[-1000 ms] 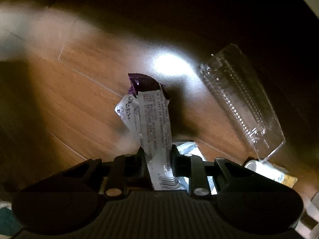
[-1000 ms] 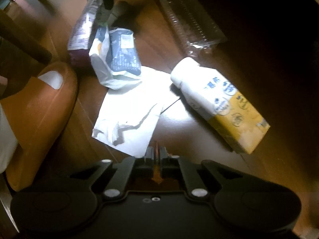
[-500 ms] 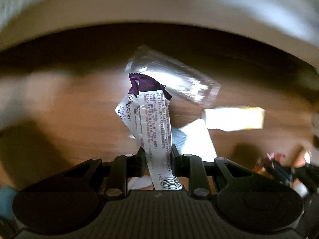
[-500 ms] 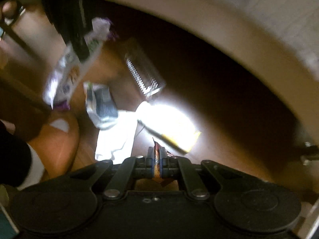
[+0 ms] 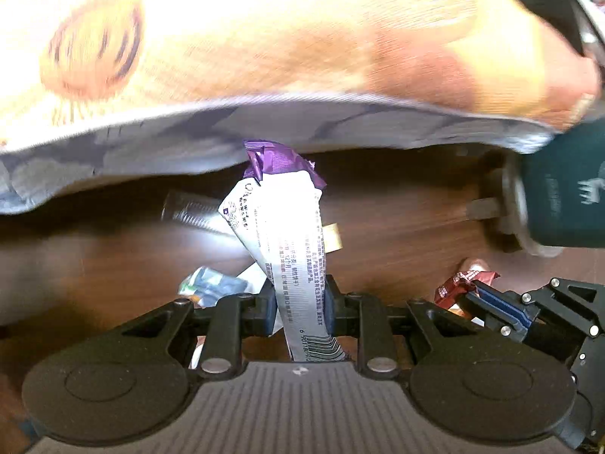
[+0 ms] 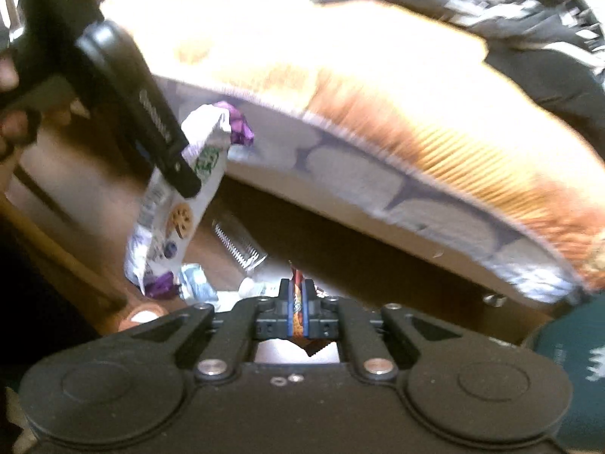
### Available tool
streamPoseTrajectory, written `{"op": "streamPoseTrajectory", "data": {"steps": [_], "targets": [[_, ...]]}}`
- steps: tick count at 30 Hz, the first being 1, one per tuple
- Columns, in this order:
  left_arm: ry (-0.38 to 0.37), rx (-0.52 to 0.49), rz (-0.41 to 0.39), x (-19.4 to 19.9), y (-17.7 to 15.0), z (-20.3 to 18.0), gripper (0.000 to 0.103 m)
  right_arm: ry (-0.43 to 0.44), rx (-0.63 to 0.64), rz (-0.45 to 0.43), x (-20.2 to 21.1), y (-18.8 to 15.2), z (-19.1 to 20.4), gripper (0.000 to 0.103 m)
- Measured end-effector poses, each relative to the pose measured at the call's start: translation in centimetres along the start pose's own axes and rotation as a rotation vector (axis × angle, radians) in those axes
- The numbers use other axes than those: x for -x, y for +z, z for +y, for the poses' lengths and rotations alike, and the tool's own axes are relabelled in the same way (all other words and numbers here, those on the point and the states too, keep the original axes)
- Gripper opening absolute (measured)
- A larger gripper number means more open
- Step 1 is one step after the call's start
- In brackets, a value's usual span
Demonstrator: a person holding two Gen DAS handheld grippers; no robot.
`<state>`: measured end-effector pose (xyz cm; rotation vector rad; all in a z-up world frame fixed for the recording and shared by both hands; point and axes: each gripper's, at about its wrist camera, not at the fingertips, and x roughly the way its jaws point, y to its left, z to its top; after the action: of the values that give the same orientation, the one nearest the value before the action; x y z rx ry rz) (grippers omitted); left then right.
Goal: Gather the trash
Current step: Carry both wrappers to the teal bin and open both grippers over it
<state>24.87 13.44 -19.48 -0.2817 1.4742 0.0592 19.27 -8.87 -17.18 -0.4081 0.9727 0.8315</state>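
- Purple-and-white snack wrapper [image 5: 287, 242]: long, crumpled, barcode at its near end, hanging in the air above the floor.
- Small red wrapper [image 6: 297, 299]: thin, crinkled, standing on edge.
- Clear plastic tray [image 6: 238, 246], blue-white wrapper [image 5: 211, 287]: lying on the wooden floor.

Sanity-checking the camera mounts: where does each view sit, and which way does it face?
Left wrist: on the left gripper, facing down at the wood floor under a bed edge; its fingers clamp a purple-white wrapper, right gripper at the edge.
Right wrist: on the right gripper, angled down; its fingers pinch a small red wrapper; left gripper and a hand show.
Shared: both wrappers, bed edge, clear plastic container.
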Motion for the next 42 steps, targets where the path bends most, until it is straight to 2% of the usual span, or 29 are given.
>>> {"op": "streamPoseTrajectory", "data": {"steps": [5,10,14,20,26,29,35,38,40,42], "targets": [[-0.012,-0.062,-0.088,5.2,-1.6,-4.0,0.023,-0.086,-0.025,-0.125,6.3,-0.3,-0.9,0.004],[-0.025,-0.107,-0.175,9.4,-3.3,-8.2,0.023,-0.149,-0.106,-0.263,13.0,-0.5,-3.6,0.004],[-0.034,-0.125,-0.239,12.0,-4.2,-11.3,0.023,-0.221,-0.186,-0.363,17.6,-1.2,-7.6,0.004],[-0.063,-0.187,-0.313,15.7,-4.3,-17.2,0.023,-0.345,-0.314,-0.439,21.2,-3.1,-15.0,0.004],[-0.083,-0.264,-0.372,17.6,-2.6,-23.7,0.023,-0.429,-0.480,-0.439,21.0,-5.7,-22.4,0.004],[-0.103,-0.298,-0.390,18.3,-1.7,-26.9,0.023,-0.425,-0.563,-0.412,19.9,-7.4,-24.6,0.005],[-0.110,-0.363,-0.396,17.3,0.4,-33.8,0.023,-0.445,-0.647,-0.355,16.6,-9.2,-27.8,0.005],[-0.119,-0.392,-0.395,16.5,1.4,-36.8,0.023,-0.414,-0.693,-0.341,15.8,-10.2,-28.7,0.012],[-0.126,-0.405,-0.397,16.2,2.0,-38.7,0.023,-0.420,-0.692,-0.339,15.9,-10.7,-28.9,0.019],[-0.134,-0.412,-0.397,15.7,2.9,-40.6,0.023,-0.413,-0.693,-0.339,16.0,-11.3,-29.3,0.021]]}}
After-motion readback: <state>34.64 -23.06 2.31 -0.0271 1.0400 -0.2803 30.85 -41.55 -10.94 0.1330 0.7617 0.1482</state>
